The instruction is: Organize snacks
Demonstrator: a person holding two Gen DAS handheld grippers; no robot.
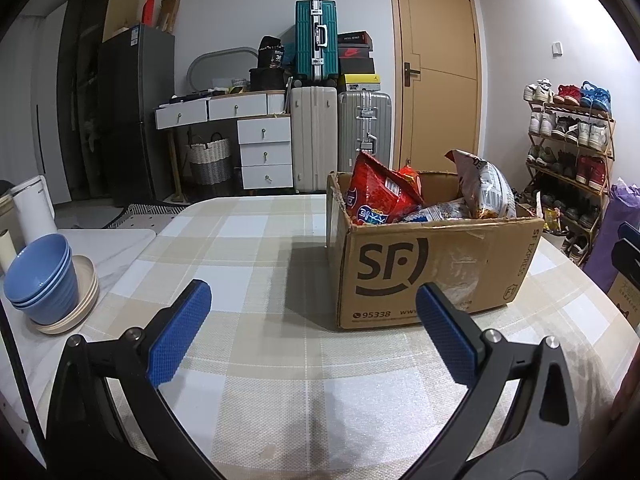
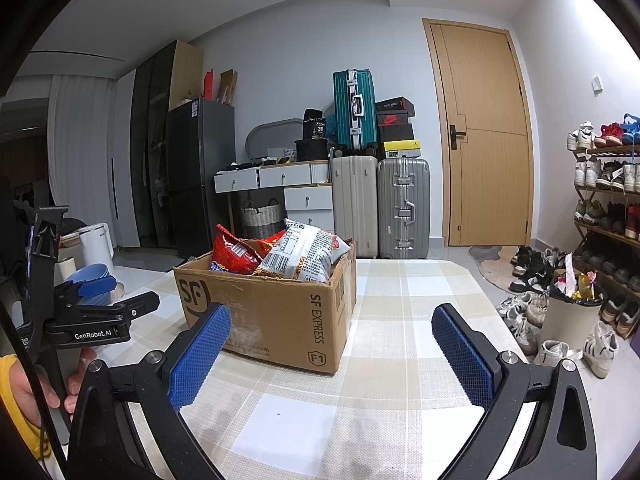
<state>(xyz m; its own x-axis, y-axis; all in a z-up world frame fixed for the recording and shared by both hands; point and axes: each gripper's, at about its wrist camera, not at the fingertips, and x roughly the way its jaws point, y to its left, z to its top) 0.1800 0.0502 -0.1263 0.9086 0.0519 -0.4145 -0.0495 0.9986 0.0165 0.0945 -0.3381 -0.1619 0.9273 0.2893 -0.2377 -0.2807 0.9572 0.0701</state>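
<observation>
An open cardboard SF box (image 1: 424,268) stands on the checked tablecloth, also seen in the right wrist view (image 2: 280,312). It holds a red snack bag (image 1: 380,196), a white and grey snack bag (image 1: 484,188) and a blue-printed pack (image 1: 436,212). The red bag (image 2: 232,254) and white bag (image 2: 304,256) show in the right wrist view too. My left gripper (image 1: 312,300) is open and empty, a short way in front of the box. My right gripper (image 2: 332,320) is open and empty, near the box's right front corner. The left gripper also shows in the right wrist view (image 2: 100,292).
Stacked blue bowls (image 1: 44,280) on a cream plate sit at the table's left, with a white kettle (image 1: 34,208) behind. A bin (image 2: 572,316) and shoe rack (image 2: 608,208) stand right of the table. Suitcases (image 1: 340,136) and drawers line the far wall.
</observation>
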